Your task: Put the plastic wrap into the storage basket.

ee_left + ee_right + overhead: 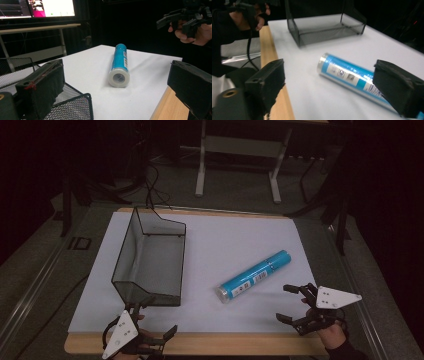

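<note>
High view shows a blue tube [255, 275] lying on its side on the white sheet that covers the bench [225, 245], slanted, with its pale capped end toward the person and its far end pointing away and to the right. To the left of the blue tube, a little apart from it, stands a black wire-mesh tray [150, 257], its tall back wall on the far left side. The right gripper [293, 304] hovers just to the right of the blue tube's near end, off the bench surface, with its fingers spread wide and nothing between them. The left gripper [152, 317] sits left of the blue tube, near the front corner of the mesh tray, by the wooden front edge of the bench; its fingers stand apart too and hold nothing.

Left gripper view looks straight at the pale round end of the blue tube [119, 67], which lies between the two black fingers [41, 87] but well beyond them, with the mesh tray [72, 107] low beside it.

Right gripper view has the blue tube [348, 75] lying ahead of the open fingers [268, 80], its printed label facing up, and the mesh tray [324, 28] beyond it.
</note>
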